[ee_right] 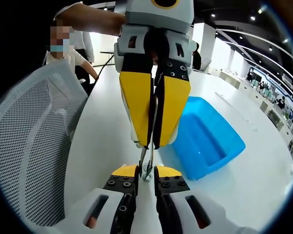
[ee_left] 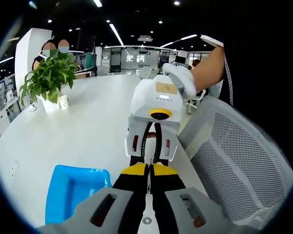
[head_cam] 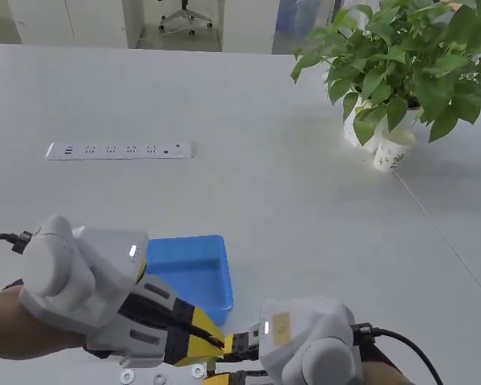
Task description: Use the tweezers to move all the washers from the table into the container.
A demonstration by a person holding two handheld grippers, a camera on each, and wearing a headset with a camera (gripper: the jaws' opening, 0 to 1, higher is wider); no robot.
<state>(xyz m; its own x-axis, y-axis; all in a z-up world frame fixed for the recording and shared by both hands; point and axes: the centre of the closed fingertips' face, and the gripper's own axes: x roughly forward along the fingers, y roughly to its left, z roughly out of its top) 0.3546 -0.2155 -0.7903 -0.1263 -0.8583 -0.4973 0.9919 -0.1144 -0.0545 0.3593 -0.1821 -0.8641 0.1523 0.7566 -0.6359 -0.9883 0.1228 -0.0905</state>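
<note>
The metal tweezers point(ee_right: 154, 114) stand between the yellow jaws of my left gripper point(ee_right: 149, 145), which is shut on them. Their tips reach down to my right gripper point(ee_right: 146, 171), whose jaws press in on them from both sides. A small washer point(ee_right: 147, 175) sits at the tips. In the head view the left gripper point(head_cam: 215, 340) and the right gripper point(head_cam: 234, 346) meet tip to tip near the table's front edge, beside the blue container point(head_cam: 194, 269). Three washers point(head_cam: 198, 370) lie on the table below them. One washer point(ee_left: 146, 220) lies under my left gripper point(ee_left: 150, 170).
A white power strip point(head_cam: 119, 151) lies at the far left of the white table point(head_cam: 305, 200). A potted plant point(head_cam: 401, 56) with a paper cup point(head_cam: 391, 151) stands at the back right. A mesh chair point(ee_left: 234, 161) is behind the table edge. A person stands beyond it.
</note>
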